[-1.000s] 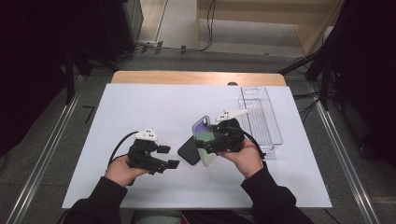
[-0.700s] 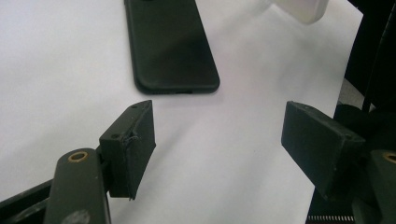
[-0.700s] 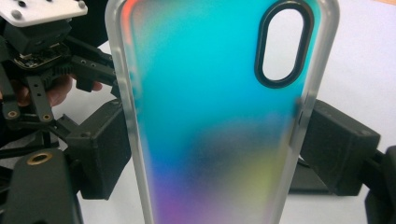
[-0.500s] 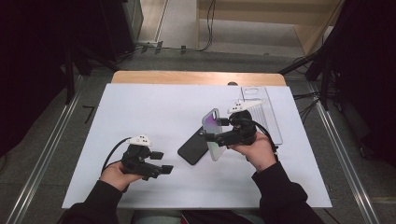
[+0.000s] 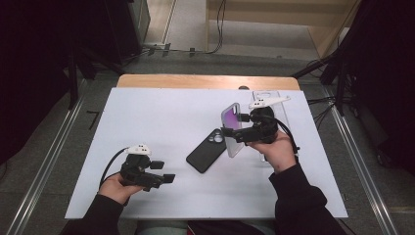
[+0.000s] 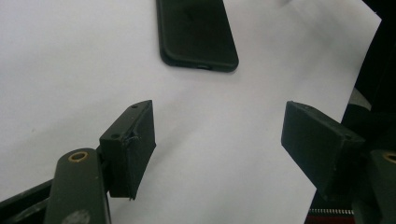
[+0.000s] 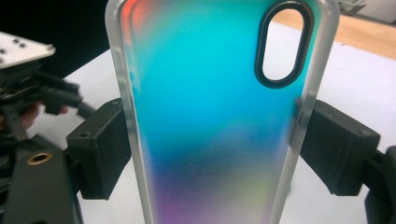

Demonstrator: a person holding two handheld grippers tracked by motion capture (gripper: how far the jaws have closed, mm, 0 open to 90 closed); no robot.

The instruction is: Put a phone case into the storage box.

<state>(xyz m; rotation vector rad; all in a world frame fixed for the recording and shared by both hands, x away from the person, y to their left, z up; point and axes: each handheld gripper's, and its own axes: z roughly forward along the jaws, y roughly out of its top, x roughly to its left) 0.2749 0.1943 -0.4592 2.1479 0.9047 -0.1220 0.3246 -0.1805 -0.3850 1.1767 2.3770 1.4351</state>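
Lower left of the high view: left gripper (image 5: 164,172), held in a hand just above the white table (image 5: 161,112), jaws spread apart with nothing between them. Left gripper view confirms this, both black jaws wide over bare white surface, with the bottom end of a black phone (image 6: 196,32) lying flat at top centre, well clear of the jaws. Centre of the high view: that black phone (image 5: 208,150) lies camera side up, slanted toward upper right. Just to its right, right gripper (image 5: 234,134) is clamped on an iridescent phone case (image 5: 233,128), held upright and off the table. Right gripper view: both jaws press the translucent side edges of the case (image 7: 210,116), camera cutout at upper right. Farther back, right of centre, a clear tray (image 5: 281,105) sits behind the right hand.
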